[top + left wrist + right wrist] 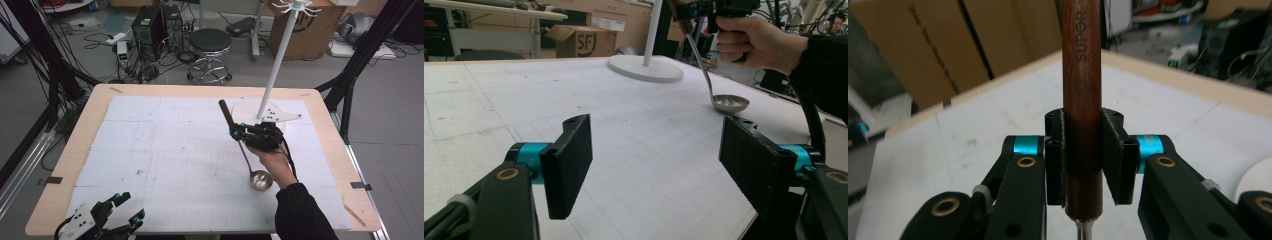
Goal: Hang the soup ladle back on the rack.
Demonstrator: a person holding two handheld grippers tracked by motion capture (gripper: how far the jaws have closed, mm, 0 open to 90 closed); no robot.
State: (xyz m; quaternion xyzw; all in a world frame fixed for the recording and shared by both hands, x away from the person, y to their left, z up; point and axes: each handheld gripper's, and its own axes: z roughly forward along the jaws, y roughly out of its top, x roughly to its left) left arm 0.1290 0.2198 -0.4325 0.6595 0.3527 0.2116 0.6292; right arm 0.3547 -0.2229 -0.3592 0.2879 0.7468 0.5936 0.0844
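Note:
A metal ladle [261, 180] with a dark wooden handle [226, 114] hangs lifted over the white table mat, bowl down. My right gripper [236, 132] is shut on the wooden handle [1082, 115], both pads pressed against it; a hand holds that gripper. In the left gripper view the ladle bowl [730, 103] hangs just above the mat under the hand. My left gripper [127, 209] rests at the near left table corner, its jaws standing wide open with nothing between them [654, 170].
A white pole stand [272, 75] with a round base [250, 111] and hooks on top stands at the back right of the mat [150, 150]. A stool [210, 45], computer boxes and cables lie on the floor beyond the table. Black frame legs flank the table.

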